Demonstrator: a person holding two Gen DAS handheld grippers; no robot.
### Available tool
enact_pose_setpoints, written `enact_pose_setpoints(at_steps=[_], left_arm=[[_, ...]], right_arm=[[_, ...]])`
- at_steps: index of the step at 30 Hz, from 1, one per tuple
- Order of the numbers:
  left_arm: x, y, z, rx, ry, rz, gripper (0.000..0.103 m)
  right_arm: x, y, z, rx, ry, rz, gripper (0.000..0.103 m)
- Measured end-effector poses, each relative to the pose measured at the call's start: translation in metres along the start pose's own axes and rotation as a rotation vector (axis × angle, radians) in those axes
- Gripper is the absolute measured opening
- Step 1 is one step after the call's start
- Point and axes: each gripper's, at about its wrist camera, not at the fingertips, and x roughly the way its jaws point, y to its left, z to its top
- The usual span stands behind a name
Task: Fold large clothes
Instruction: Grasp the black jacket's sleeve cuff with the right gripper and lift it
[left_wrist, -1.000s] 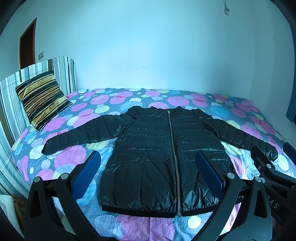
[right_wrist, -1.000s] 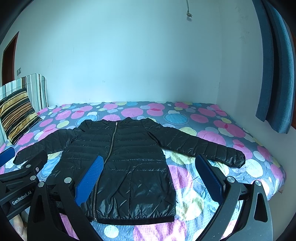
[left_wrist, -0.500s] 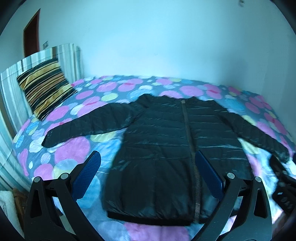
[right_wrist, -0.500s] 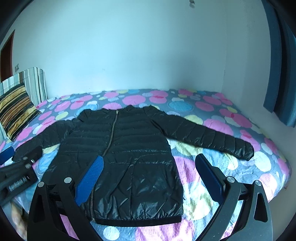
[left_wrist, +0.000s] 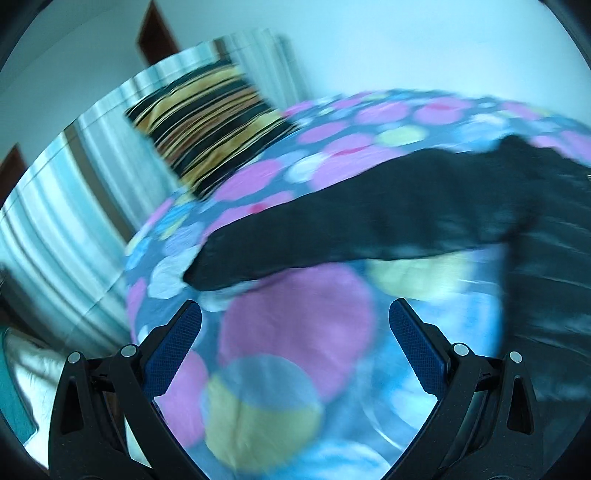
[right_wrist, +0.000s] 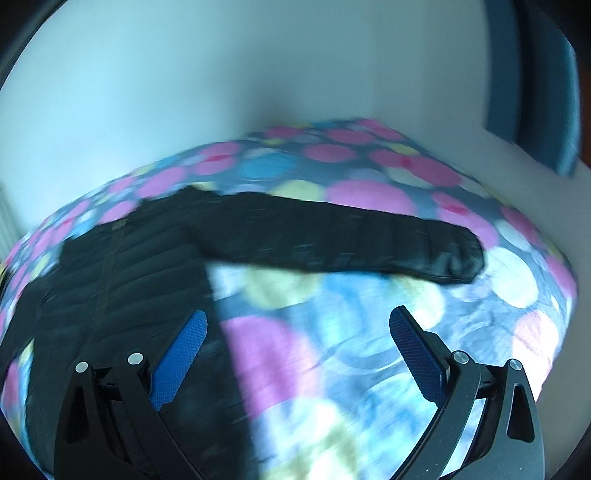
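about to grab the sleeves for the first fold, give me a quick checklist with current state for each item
1. Left gripper open and empty: ok, jaws spread, only bedspread between them.
2. Right gripper open and empty: ok, jaws spread wide.
3. Left sleeve flat and reachable: ok, it lies straight on the bedspread, cuff just ahead of the left finger.
4. Right sleeve flat and reachable: ok, stretched out, cuff ahead of the gripper and to its right.
5. Jacket body smooth and zipped: cannot tell, motion blur.
6. Striped pillow clear of the fold area: ok, apart from the left sleeve.
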Motion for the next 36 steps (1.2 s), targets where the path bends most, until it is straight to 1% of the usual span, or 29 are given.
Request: enact_pose_setpoints(at_steps=[1, 2, 4, 7, 10, 12, 14, 17, 18, 19, 20, 21, 23, 26, 28, 31, 34, 36], left_arm=[[0.014, 0.004, 0.0, -0.002, 0.021, 0.042, 0.101], [0.026, 0.008, 0.001, -0.003, 0.04, 0.064, 0.101], [0.044, 0.015, 0.001, -0.015, 0.076, 0.097, 0.101], [0.062, 0.023, 0.0, -0.039, 0.09, 0.136, 0.101], [0.077, 0.022, -0.003, -0.051, 0.113, 0.149, 0.101], [0.086, 0.02, -0.006, -0.054, 0.133, 0.151, 0.101], [0.095, 0.018, -0.009, -0.05, 0.167, 0.148, 0.101], [0.097, 0.017, -0.008, -0.051, 0.176, 0.154, 0.101], [0.098, 0.015, -0.008, -0.046, 0.179, 0.157, 0.101], [0.098, 0.015, -0.008, -0.043, 0.178, 0.16, 0.101], [0.098, 0.016, -0.008, -0.043, 0.177, 0.161, 0.101], [0.098, 0.016, -0.008, -0.042, 0.176, 0.162, 0.101], [0.098, 0.016, -0.008, -0.044, 0.178, 0.161, 0.101], [0.098, 0.017, -0.009, -0.05, 0.182, 0.153, 0.101], [0.099, 0.017, -0.008, -0.051, 0.183, 0.152, 0.101], [0.099, 0.017, -0.008, -0.045, 0.182, 0.158, 0.101], [0.099, 0.015, -0.008, -0.032, 0.18, 0.171, 0.101], [0.099, 0.015, -0.008, -0.031, 0.18, 0.172, 0.101]], right_arm=[[0.008, -0.012, 0.006, 0.025, -0.005, -0.029, 0.098], [0.016, -0.024, 0.011, 0.048, -0.007, -0.065, 0.098], [0.036, -0.057, 0.024, 0.121, 0.008, -0.129, 0.098], [0.061, -0.105, 0.039, 0.231, 0.019, -0.212, 0.098], [0.079, -0.14, 0.048, 0.326, 0.027, -0.258, 0.098], [0.091, -0.154, 0.052, 0.361, 0.039, -0.26, 0.098], [0.099, -0.158, 0.053, 0.378, 0.051, -0.251, 0.098], [0.116, -0.161, 0.055, 0.41, 0.086, -0.217, 0.097], [0.119, -0.159, 0.054, 0.412, 0.093, -0.219, 0.092], [0.124, -0.159, 0.054, 0.418, 0.105, -0.216, 0.078], [0.129, -0.162, 0.052, 0.431, 0.122, -0.213, 0.074], [0.134, -0.164, 0.05, 0.454, 0.133, -0.207, 0.073], [0.142, -0.172, 0.045, 0.509, 0.154, -0.174, 0.073], [0.137, -0.171, 0.042, 0.524, 0.14, -0.176, 0.074], [0.13, -0.17, 0.038, 0.548, 0.14, -0.177, 0.078], [0.122, -0.168, 0.03, 0.588, 0.12, -0.157, 0.082], [0.13, -0.165, 0.032, 0.576, 0.121, -0.169, 0.084], [0.136, -0.168, 0.036, 0.589, 0.101, -0.183, 0.084]])
